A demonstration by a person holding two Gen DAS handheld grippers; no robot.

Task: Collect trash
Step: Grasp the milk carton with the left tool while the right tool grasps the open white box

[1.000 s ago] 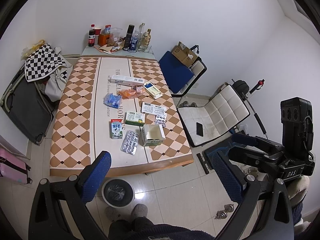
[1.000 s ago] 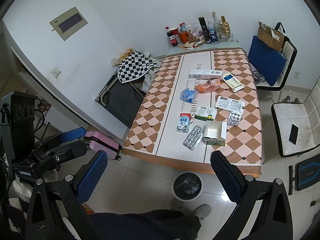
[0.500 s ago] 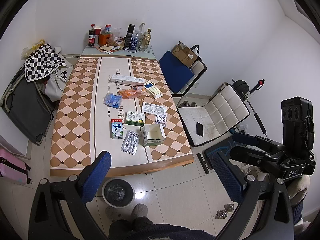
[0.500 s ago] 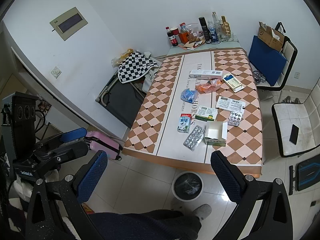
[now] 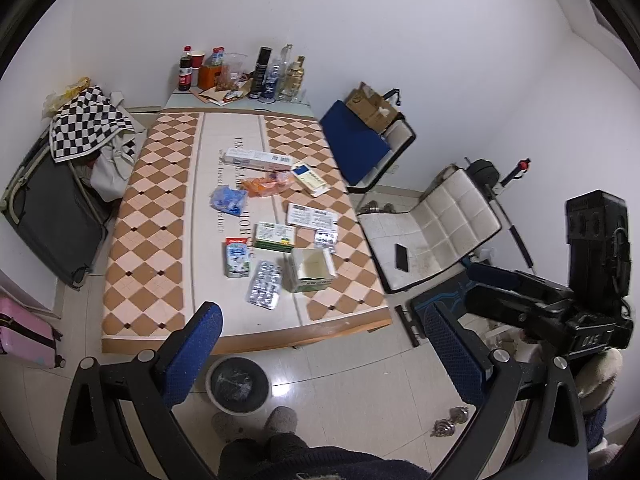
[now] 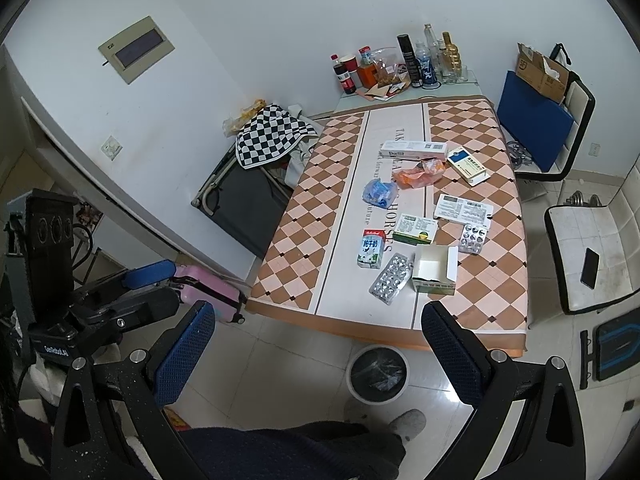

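- Left wrist view: the left gripper (image 5: 320, 344) hangs above the floor in front of the tabletop (image 5: 160, 240), its blue-padded fingers spread wide with nothing between them.
- The trash lies scattered on the tabletop: a milk carton (image 5: 237, 257), a blister pack (image 5: 264, 290) just beside it, an opened cardboard box (image 5: 311, 270), a green medicine box (image 5: 275, 235), a blue wrapper (image 5: 228, 199), an orange wrapper (image 5: 266, 185) and a long toothpaste box (image 5: 256, 158).
- A round waste bin (image 5: 239, 384) stands on the floor below the tabletop's near edge.
- The right gripper (image 5: 504, 284) shows at the right side, off the tabletop; its fingers look slightly apart.
- Right wrist view: the right gripper (image 6: 316, 344) is held open and empty, well short of the tabletop (image 6: 304, 216).
- Here the milk carton (image 6: 371, 249), blister pack (image 6: 391, 278) and opened cardboard box (image 6: 435, 269) sit nearest the front edge, with the waste bin (image 6: 378, 373) on the floor beneath.
- The left gripper (image 6: 132, 284) appears low at the left, beside a pink suitcase (image 6: 208, 286).
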